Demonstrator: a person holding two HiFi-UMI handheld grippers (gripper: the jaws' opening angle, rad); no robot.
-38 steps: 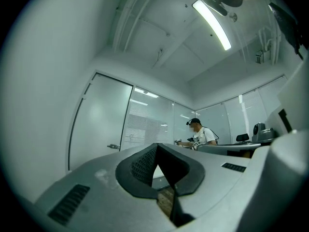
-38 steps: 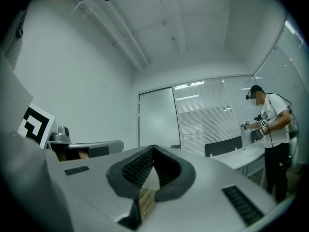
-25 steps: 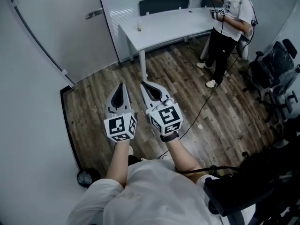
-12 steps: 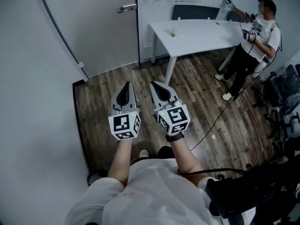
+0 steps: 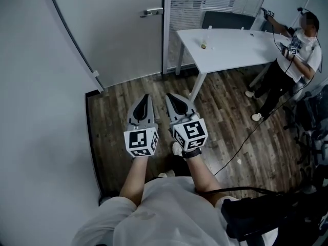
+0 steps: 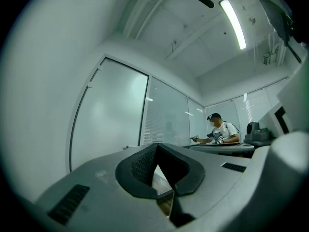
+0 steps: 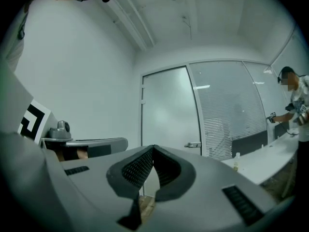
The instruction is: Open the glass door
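Well ahead of left tongs (image 5: pixel 145 97) and right tongs (image 5: pixel 169 95), glass door (image 5: pixel 123 35)

Tiny tabletop object (image 5: pixel 204 45), perhaps a bottle

The left gripper (image 6: pixel 157 149) fills the lower half of the frame. Its jaws are together at the tips, and nothing sits between them. The dark ribbed pads (image 6: pixel 140 166) form a V below the tips.

Left of centre stands the glass door (image 6: pixel 113 115), frosted and set in a dark frame. Its handle (image 6: pixel 127 147) shows just above the gripper body. A panel with blinds (image 6: pixel 166 120) adjoins the door on the right.

At centre right, a person (image 6: pixel 219 129) stands behind a table (image 6: pixel 227 147). A ceiling light (image 6: pixel 232 16) runs across the upper right. Part of the right gripper (image 6: pixel 289 144) occupies the right edge.
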